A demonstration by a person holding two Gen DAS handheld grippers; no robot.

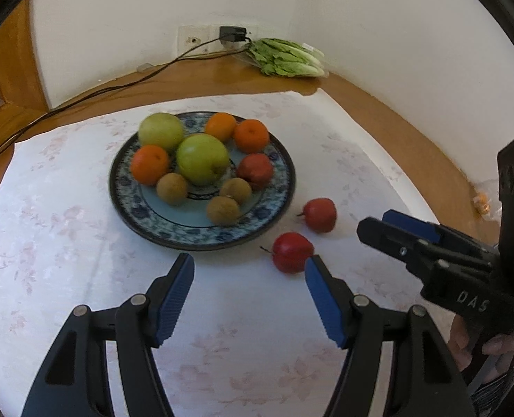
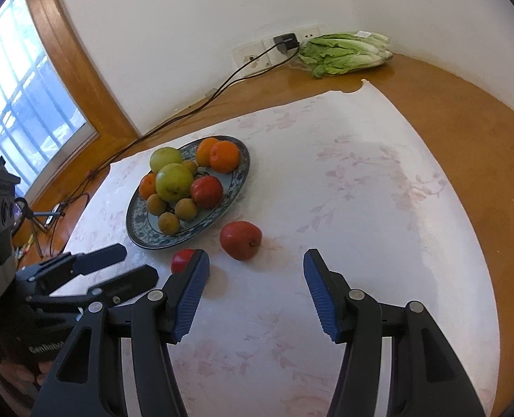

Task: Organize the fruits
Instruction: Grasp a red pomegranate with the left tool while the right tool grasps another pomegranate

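Note:
A blue patterned plate [image 1: 173, 231] [image 2: 136, 224] on the white floral cloth holds two green apples, three oranges, a red apple and several small brown fruits. Two red apples lie on the cloth to its right: a nearer one [image 1: 291, 252] [image 2: 182, 260] and a farther one [image 1: 319, 213] [image 2: 240, 239]. My left gripper [image 1: 250, 260] [image 2: 139, 264] is open and empty, its right fingertip just beside the nearer apple. My right gripper [image 2: 257, 255] [image 1: 378, 222] is open and empty, with the farther apple just beyond its fingertips. Its left finger hides part of the nearer apple.
A bag of lettuce [image 1: 288, 57] [image 2: 343, 52] lies at the back wall by a socket with a charger [image 1: 232, 34]. Its black cable [image 1: 83, 95] runs left over the wooden table. A window [image 2: 17, 104] is at the left. A small wrapper [image 1: 482, 205] sits at the right edge.

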